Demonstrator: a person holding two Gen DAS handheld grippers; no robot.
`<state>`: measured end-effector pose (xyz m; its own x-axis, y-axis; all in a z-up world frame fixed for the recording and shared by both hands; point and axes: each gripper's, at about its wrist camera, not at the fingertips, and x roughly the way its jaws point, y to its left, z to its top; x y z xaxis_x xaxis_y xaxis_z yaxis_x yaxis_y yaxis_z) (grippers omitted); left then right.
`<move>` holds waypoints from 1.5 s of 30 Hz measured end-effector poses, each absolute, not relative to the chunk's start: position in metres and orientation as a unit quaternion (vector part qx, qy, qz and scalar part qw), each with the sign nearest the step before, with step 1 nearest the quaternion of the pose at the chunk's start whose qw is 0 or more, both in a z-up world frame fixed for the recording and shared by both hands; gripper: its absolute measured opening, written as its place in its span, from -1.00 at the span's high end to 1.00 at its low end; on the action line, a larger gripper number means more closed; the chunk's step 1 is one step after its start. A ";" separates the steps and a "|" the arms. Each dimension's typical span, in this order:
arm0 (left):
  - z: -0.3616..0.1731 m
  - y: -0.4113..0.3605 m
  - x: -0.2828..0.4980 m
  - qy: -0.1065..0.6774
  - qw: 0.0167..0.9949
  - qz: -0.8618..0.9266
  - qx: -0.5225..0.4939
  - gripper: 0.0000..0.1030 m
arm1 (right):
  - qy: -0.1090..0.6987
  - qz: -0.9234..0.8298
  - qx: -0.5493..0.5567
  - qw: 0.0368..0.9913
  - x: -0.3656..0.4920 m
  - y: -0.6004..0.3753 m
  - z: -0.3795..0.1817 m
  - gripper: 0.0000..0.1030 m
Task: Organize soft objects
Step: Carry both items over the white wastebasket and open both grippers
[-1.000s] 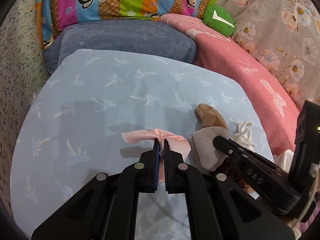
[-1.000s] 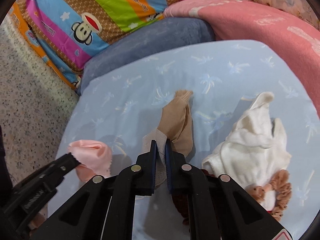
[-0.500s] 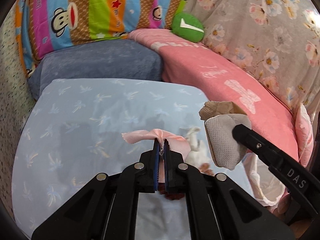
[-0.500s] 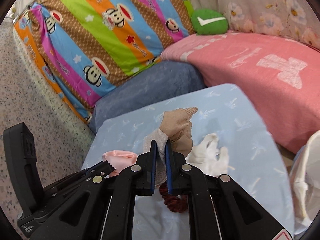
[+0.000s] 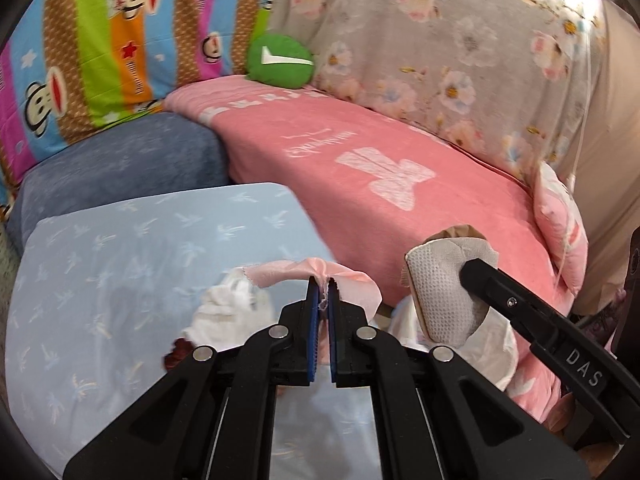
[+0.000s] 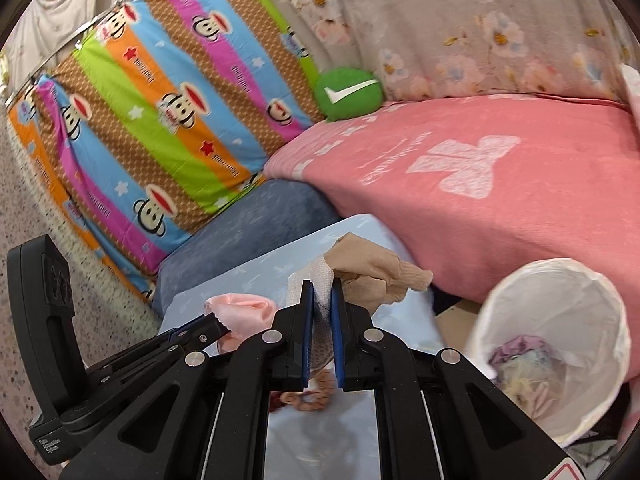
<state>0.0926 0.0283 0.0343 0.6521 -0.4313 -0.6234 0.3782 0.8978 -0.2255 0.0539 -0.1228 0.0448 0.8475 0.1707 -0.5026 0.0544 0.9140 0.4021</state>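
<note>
**A:** So which step is this? Looks like mid-carry to me. The left claw point(image 5: 323, 286) is clamped on a pink cloth point(image 5: 352, 284), the right claw point(image 6: 322, 288) is clamped on a beige sock bundle point(image 6: 372, 270), both lifted clear of the blue palm-print pillow point(image 5: 120, 264).

**B:** Yep, transport. The white bin point(image 6: 560, 320) sits low on the right, beside the pink blanket point(image 6: 480, 184), with some soft stuff already inside. I'd guess next is swinging each claw over the rim and letting go.

**A:** A white garment point(image 5: 224, 312) and a reddish scrunchie point(image 6: 308, 396) are lying on the pillow, below the claws.
</note>
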 end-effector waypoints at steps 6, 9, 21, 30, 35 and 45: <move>0.037 -0.025 0.083 0.353 0.897 -0.264 -0.010 0.92 | 0.264 -0.009 0.219 0.939 0.027 -0.174 0.042 0.83; 0.037 -0.048 0.079 0.353 0.891 -0.284 0.001 0.91 | 0.261 -0.028 0.230 0.937 0.016 -0.196 0.038 0.82; 0.040 -0.113 0.069 0.352 0.873 -0.338 0.029 0.89 | 0.246 -0.076 0.264 0.930 -0.010 -0.252 0.027 0.73; 0.037 -0.135 0.070 0.362 0.863 -0.350 0.040 0.38 | 0.238 -0.093 0.270 0.928 -0.020 -0.269 0.026 0.71; 0.040 -0.134 0.069 0.353 0.869 -0.344 0.034 -0.06 | 0.234 -0.097 0.272 0.928 -0.024 -0.272 0.027 0.59; 0.039 -0.122 0.073 0.358 0.873 -0.330 0.023 -0.06 | 0.238 -0.086 0.265 0.930 -0.019 -0.263 0.028 0.50</move>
